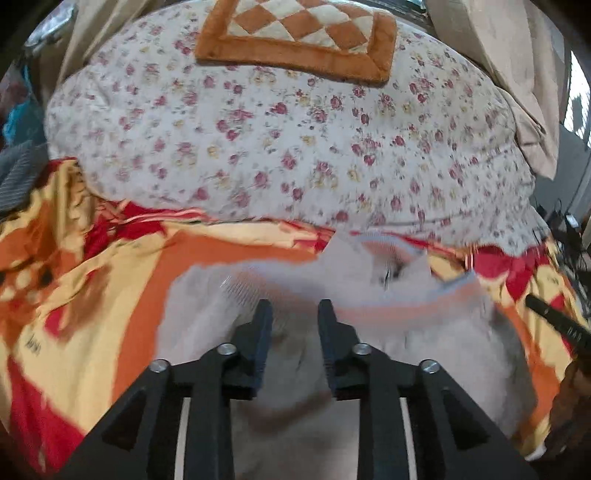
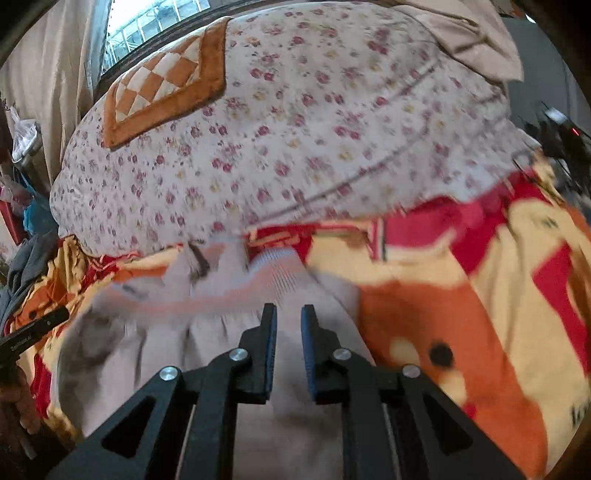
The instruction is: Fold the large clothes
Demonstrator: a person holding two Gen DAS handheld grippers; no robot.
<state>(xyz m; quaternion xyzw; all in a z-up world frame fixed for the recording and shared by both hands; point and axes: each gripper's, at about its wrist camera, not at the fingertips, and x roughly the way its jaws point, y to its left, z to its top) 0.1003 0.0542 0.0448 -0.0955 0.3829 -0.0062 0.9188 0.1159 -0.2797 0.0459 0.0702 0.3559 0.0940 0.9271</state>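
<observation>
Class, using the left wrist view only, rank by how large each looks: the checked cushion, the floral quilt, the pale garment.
1. floral quilt
2. pale garment, though its nearness to the camera enlarges it
3. checked cushion, farthest away and cut off by the frame's top

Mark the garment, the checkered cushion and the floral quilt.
garment (image 2: 221, 332): right wrist view, pale body below the striped band.
checkered cushion (image 1: 303, 26): left wrist view, checkered centre.
floral quilt (image 1: 258, 147): left wrist view, middle.

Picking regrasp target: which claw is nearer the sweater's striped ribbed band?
Right. The right claw sits just short of the striped ribbed band, almost in line; the left claw is off to its left.
</observation>
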